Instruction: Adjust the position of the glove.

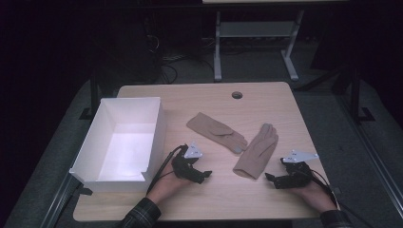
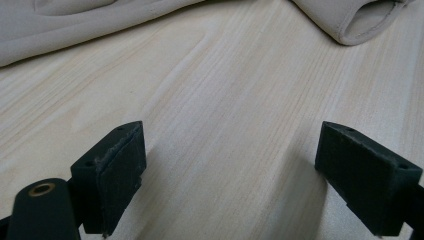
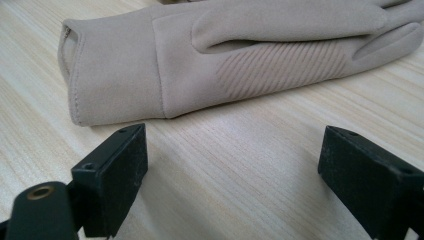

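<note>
1. Near the middle of the high view, two beige gloves lie flat on the light wooden table [image 1: 285,199], close to each other without touching.
2. One, the left glove [image 1: 216,131], lies slantwise just left of centre, its cuff toward the upper left of the frame and its fingertips toward the lower right.
3. Its partner, the right glove [image 1: 257,152], lies right of centre, its fingers pointing up the frame and its open cuff toward the lower left.
4. A white open box [image 1: 124,142] stands at the left of the frame, on the table's left edge.
5. Low in the frame, the left gripper [image 1: 205,176] rests just right of the box's lower right corner. Its jaws are spread, with bare wood between them in the left gripper view, and both gloves lie along that view's top edge.
6. At the lower right, the right gripper [image 1: 271,179] sits just right of the right glove's cuff. Its jaws are spread too and grip nothing; in the right gripper view the right glove [image 3: 230,55] lies just beyond them, cuff at the left and ribbed palm facing up.
</note>
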`<state>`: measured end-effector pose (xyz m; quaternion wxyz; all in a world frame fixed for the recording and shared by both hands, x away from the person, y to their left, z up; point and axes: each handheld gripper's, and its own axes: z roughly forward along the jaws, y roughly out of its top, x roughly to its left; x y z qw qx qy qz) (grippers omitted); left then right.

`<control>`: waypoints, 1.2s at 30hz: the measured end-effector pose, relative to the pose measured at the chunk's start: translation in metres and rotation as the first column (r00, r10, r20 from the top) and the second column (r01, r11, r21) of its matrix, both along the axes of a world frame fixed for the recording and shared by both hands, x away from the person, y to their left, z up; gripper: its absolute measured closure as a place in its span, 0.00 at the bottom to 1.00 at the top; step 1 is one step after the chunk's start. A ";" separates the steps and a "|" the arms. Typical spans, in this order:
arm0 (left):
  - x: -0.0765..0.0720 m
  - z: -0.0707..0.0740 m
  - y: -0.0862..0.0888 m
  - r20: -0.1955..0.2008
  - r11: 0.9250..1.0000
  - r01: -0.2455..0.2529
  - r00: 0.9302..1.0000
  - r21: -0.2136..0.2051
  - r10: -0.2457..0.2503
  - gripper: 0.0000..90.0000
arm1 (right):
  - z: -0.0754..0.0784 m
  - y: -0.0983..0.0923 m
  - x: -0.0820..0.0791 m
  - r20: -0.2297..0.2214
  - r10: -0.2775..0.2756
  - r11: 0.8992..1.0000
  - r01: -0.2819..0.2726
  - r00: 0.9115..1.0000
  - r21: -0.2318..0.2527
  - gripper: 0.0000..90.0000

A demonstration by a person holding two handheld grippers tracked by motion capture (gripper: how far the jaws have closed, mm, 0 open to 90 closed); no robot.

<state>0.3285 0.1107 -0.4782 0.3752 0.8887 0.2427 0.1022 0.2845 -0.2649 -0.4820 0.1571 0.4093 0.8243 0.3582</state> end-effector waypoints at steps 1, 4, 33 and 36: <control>0.000 0.000 0.000 0.000 1.000 0.000 1.000 0.000 0.000 0.14 | 0.000 0.000 0.000 0.000 0.000 1.000 0.000 1.000 0.000 0.13; 0.000 0.000 0.000 0.000 1.000 0.000 1.000 0.000 0.000 0.14 | 0.000 0.000 0.000 -0.003 0.008 1.000 -0.008 1.000 0.000 0.13; -0.001 0.000 0.000 -0.001 1.000 -0.007 1.000 -0.006 0.007 0.13 | 0.031 0.021 0.012 -0.026 0.115 0.993 -0.114 0.993 0.042 1.00; 0.000 0.000 0.000 0.000 1.000 -0.006 1.000 -0.005 0.006 0.13 | 0.032 0.027 0.013 -0.021 0.139 0.990 -0.138 0.990 0.041 1.00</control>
